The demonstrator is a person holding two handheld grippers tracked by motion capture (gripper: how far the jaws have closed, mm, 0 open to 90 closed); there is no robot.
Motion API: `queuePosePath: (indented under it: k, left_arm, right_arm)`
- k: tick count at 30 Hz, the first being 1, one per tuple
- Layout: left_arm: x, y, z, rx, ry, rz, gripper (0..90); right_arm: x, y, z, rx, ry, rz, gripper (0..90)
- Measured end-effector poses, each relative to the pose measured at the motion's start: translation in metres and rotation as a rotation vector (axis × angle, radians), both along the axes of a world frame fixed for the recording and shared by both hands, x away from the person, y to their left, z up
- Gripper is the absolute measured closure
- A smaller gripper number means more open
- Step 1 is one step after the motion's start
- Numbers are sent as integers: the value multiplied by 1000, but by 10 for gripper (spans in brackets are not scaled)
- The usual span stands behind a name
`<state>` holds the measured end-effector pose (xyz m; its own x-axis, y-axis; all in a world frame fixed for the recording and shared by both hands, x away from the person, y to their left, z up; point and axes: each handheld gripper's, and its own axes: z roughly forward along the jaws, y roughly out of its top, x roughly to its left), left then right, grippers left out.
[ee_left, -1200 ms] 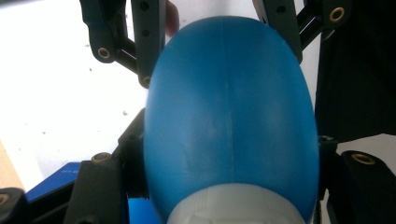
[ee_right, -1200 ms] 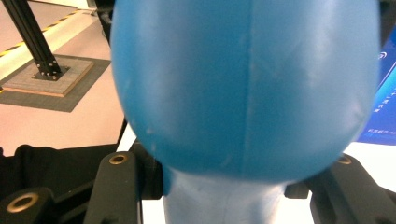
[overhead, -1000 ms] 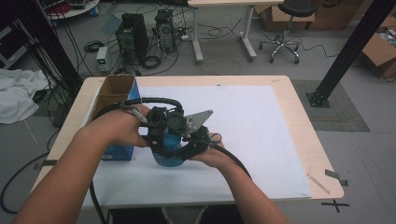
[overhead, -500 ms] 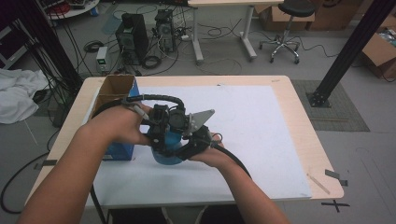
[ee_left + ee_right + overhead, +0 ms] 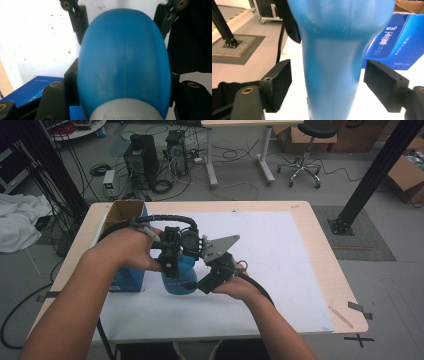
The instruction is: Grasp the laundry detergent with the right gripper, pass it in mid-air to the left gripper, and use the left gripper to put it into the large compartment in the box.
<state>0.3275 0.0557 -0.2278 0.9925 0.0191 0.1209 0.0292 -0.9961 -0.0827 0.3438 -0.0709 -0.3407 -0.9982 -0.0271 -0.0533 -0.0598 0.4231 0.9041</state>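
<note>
Tools numbered two, and between them stood one blue plastic bottle (image 5: pixel 179 276) with a pale cap, on the white sheet (image 5: pixel 280 250) of the table (image 5: pixel 320 245) near its left side. The left tool (image 5: pixel 172 265) was clenched on the wide body of the blue plastic bottle, both black jaws touching it, while the right tool (image 5: pixel 197 282) stood released, its jaws on either side of the narrow part with a gap on each side. One blue box (image 5: pixel 395 40) stood just beside the bottle and carried white writing, too small and blurred to be read.
</note>
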Motion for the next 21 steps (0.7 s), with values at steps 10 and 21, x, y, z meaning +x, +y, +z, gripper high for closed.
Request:
queuePosePath:
  k: [10, 21]
  left_arm:
    - [6, -2, 10, 2, 33, 46, 388]
    - [18, 4, 39, -7, 62, 148, 388]
  right_arm:
    - [2, -17, 20, -103, -1, -32, 60]
    - [7, -40, 45, -286, -43, -66, 0]
